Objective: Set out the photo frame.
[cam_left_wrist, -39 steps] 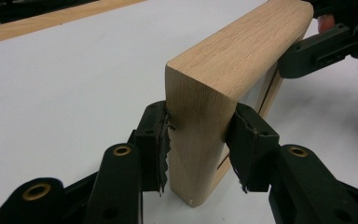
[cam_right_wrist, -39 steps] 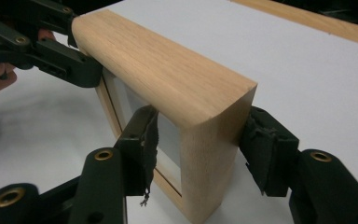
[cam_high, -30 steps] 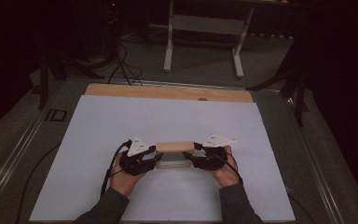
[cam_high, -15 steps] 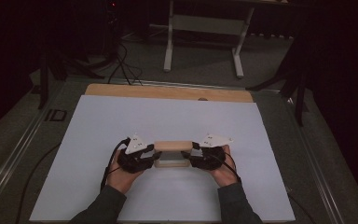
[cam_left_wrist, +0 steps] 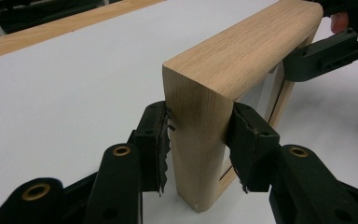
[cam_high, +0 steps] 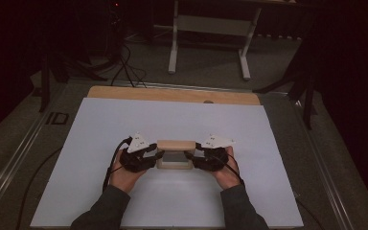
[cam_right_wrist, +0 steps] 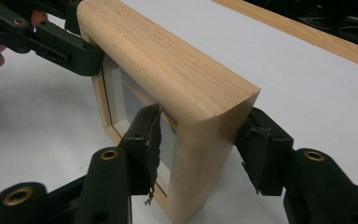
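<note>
Wooden picture frame (cam_high: 175,153) stands upright on the white tabletop (cam_high: 268,191), long axis running hand to hand; left gripper (cam_left_wrist: 198,140) clamps one short end, right gripper (cam_right_wrist: 200,147) the opposite end, both equally near, pads bracketing front and back faces.

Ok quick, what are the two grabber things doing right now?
Left gripper: closed on one upright side of the wooden frame.
Right gripper: closed on the frame's other upright side.
</note>
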The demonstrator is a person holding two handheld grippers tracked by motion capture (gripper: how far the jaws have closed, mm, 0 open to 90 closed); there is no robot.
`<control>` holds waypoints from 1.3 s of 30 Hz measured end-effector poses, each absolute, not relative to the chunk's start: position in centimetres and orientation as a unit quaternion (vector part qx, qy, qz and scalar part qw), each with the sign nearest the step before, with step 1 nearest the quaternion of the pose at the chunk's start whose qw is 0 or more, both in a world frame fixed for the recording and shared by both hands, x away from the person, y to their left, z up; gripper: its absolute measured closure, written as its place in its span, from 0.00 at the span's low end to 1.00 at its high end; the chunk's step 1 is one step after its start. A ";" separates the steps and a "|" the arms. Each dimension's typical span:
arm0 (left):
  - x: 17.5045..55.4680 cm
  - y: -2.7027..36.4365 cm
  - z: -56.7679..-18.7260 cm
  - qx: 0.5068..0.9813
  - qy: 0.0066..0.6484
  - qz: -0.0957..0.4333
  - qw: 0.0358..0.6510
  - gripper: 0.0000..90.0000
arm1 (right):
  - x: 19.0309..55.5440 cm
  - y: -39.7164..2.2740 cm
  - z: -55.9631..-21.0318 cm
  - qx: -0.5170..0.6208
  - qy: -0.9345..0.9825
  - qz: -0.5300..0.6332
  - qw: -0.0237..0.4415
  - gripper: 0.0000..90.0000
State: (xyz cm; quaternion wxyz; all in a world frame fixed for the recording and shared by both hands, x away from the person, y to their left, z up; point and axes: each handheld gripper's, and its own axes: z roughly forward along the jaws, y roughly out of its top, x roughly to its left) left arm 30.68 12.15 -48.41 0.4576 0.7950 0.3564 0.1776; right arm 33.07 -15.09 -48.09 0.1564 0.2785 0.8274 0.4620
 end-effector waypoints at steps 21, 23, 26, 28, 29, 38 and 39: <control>32.8 13.5 -48.5 0.778 0.379 0.204 0.457 0.73 | 35.2 -13.1 -48.4 0.277 0.824 0.466 0.165 0.58; 32.9 13.5 -48.6 0.779 0.380 0.201 0.456 0.71 | 35.2 -13.1 -48.4 0.271 0.826 0.464 0.168 0.58; 33.1 13.6 -48.7 0.778 0.381 0.194 0.460 0.67 | 35.2 -13.0 -48.2 0.261 0.830 0.460 0.175 0.58; 33.2 13.7 -48.7 0.778 0.381 0.189 0.462 0.65 | 35.2 -12.9 -48.1 0.256 0.833 0.456 0.182 0.58; 33.3 13.8 -48.8 0.778 0.381 0.188 0.464 0.63 | 35.2 -12.9 -48.0 0.253 0.834 0.453 0.186 0.58; 33.5 14.0 -48.6 0.777 0.376 0.171 0.475 0.59 | 35.3 -13.0 -47.5 0.239 0.839 0.443 0.206 0.60; 33.5 14.0 -48.5 0.779 0.373 0.172 0.473 0.60 | 35.3 -13.0 -47.5 0.238 0.840 0.442 0.206 0.60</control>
